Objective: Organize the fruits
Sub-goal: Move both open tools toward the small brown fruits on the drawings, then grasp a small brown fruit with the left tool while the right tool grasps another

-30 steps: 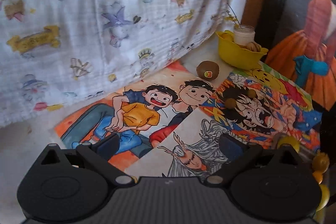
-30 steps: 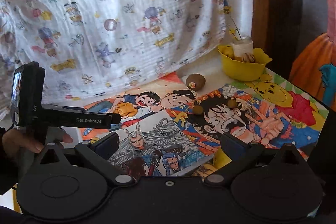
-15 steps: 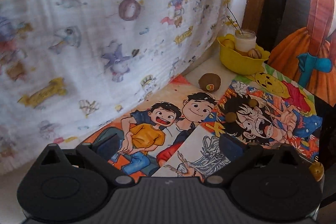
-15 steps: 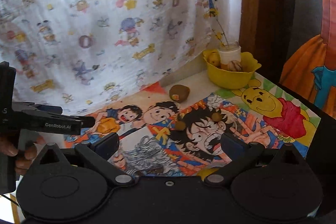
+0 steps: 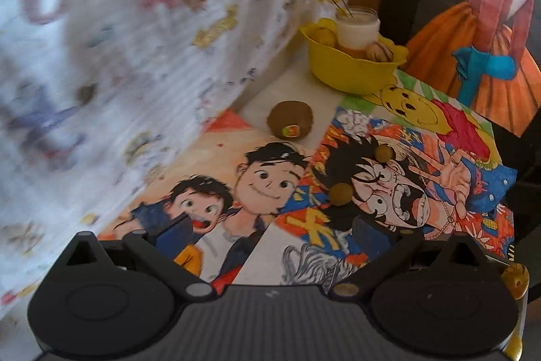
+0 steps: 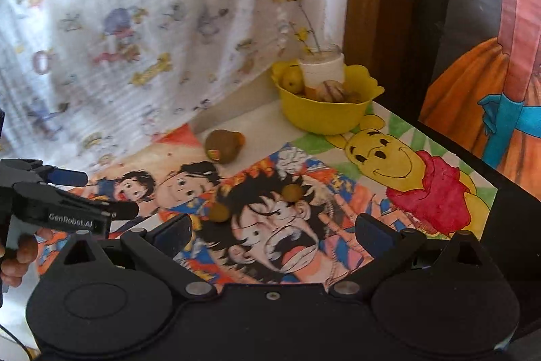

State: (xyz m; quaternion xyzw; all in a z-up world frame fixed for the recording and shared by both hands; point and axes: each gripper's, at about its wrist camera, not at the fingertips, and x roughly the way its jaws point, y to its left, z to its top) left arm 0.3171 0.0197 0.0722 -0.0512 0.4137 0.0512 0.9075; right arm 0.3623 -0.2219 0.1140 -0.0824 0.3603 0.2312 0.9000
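Observation:
A brown kiwi (image 5: 290, 123) with a sticker lies on the table short of the yellow bowl (image 5: 351, 70); it also shows in the right wrist view (image 6: 223, 146). Two small brownish round fruits (image 5: 341, 194) (image 5: 384, 154) lie on the cartoon drawings; they also show in the right wrist view (image 6: 219, 212) (image 6: 292, 192). The bowl (image 6: 321, 114) holds a yellow fruit (image 6: 291, 79), a striped round fruit (image 6: 329, 89) and a white jar. My left gripper (image 5: 274, 234) is open and empty above the drawings. My right gripper (image 6: 274, 230) is open and empty, close behind the two small fruits.
A patterned white cloth (image 5: 118, 56) hangs along the left. A wooden post (image 6: 367, 5) and a painting of an orange dress (image 6: 490, 90) stand at the back right. The table's dark right edge (image 6: 507, 202) is near. The left gripper's body (image 6: 61, 208) shows at left.
Both grippers have moved forward toward the kiwi and the bowl, which now look larger. The yellow fruits near the front edge have dropped out of view. Both stay open.

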